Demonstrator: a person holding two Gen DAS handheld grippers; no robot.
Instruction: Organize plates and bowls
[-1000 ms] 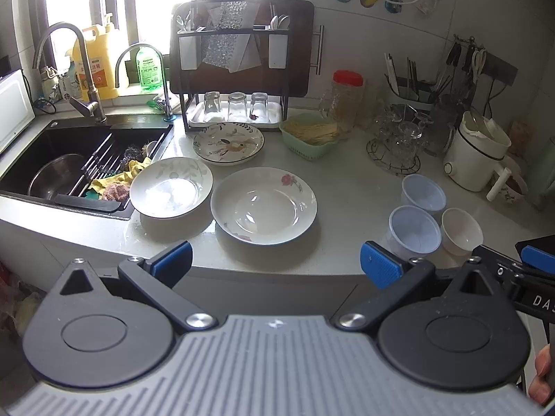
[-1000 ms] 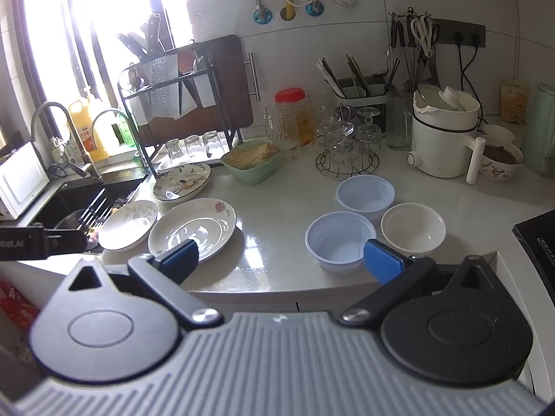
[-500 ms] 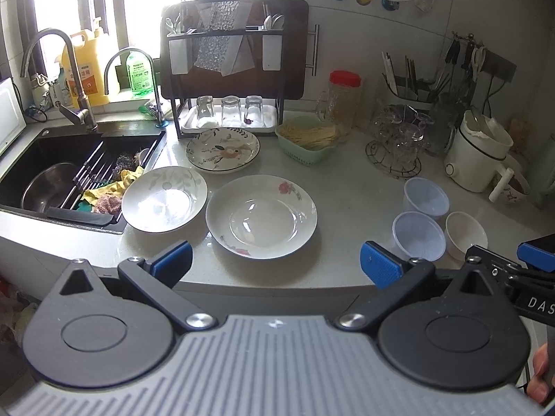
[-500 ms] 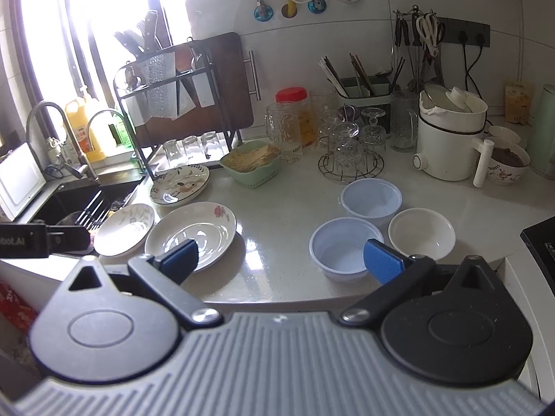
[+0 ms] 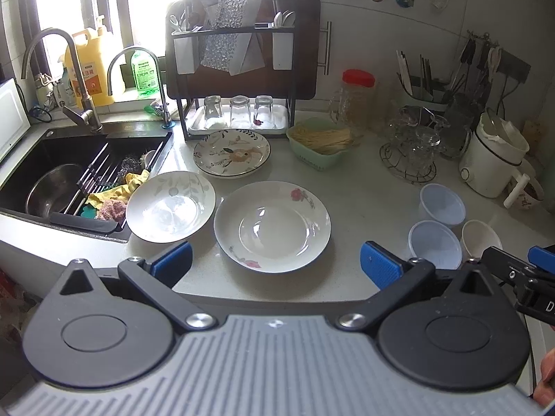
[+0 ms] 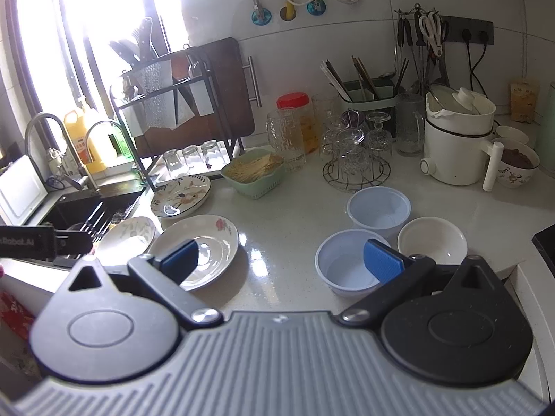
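On the white desk (image 5: 364,208), three plates and three bowls, and nothing lifted. Count the plates: the rose plate (image 5: 272,226) sits nearest the front edge, the leaf plate (image 5: 170,206) lies just beside it on the left with its rim out over the corner of the sink (image 5: 41,159), and the deer plate (image 5: 231,152) lies behind them, right in front of the dish rack (image 5: 239,69). All three lie flat, side by side, none stacked.

Over to the bowls, a tight cluster well apart from the plates on the right: two pale blue ones, the near blue bowl (image 6: 350,267) and the far blue bowl (image 6: 378,209), plus one white bowl (image 6: 432,241) next to them. All three stand upright, mouths up.

The left hand-held gripper (image 5: 275,265) hangs above the front edge of the desk, jaws spread wide, blue pads either side of the rose plate from its own camera, gripping nothing. The right hand-held gripper (image 6: 282,261) is spread wide too and carries nothing; in its view one pad overlaps the rose plate, the other overlaps the near blue bowl, though whether it touches either, I cannot tell.

Behind it all: three upturned glasses (image 5: 239,111) on the rack's tray, one green basket (image 5: 321,145) of pale sticks, one red-lidded jar (image 5: 357,100), one white pot (image 6: 459,142).
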